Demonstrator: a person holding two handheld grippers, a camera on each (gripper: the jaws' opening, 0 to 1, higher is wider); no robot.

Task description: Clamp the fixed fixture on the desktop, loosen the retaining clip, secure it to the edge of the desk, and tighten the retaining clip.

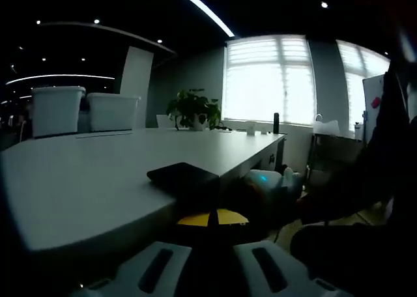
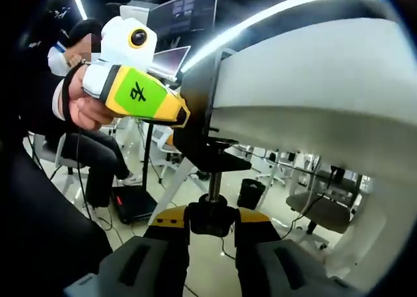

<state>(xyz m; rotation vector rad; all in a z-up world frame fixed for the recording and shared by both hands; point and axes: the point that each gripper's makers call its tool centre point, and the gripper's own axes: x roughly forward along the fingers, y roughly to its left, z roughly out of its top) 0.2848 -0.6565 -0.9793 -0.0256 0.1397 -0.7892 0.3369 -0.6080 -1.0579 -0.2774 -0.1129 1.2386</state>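
A matt, smooth pale top is shown on the bench point(image 1: 98, 180) ahead of the left claw point(image 1: 212, 271), whose jaws look like matt grey plastic. The fixture point(image 1: 184, 177) just ahead of them is seen as matt black. Between the right claw point(image 2: 212, 261) jaws, a threaded dark metal screw point(image 2: 213, 187) is seen. The other claw's green body point(image 2: 140, 96) appears as glossy plastic.

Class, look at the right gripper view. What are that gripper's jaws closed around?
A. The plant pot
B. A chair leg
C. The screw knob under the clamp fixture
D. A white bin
C: the right gripper has its jaws around the screw knob hanging below the black clamp fixture on the desk edge.
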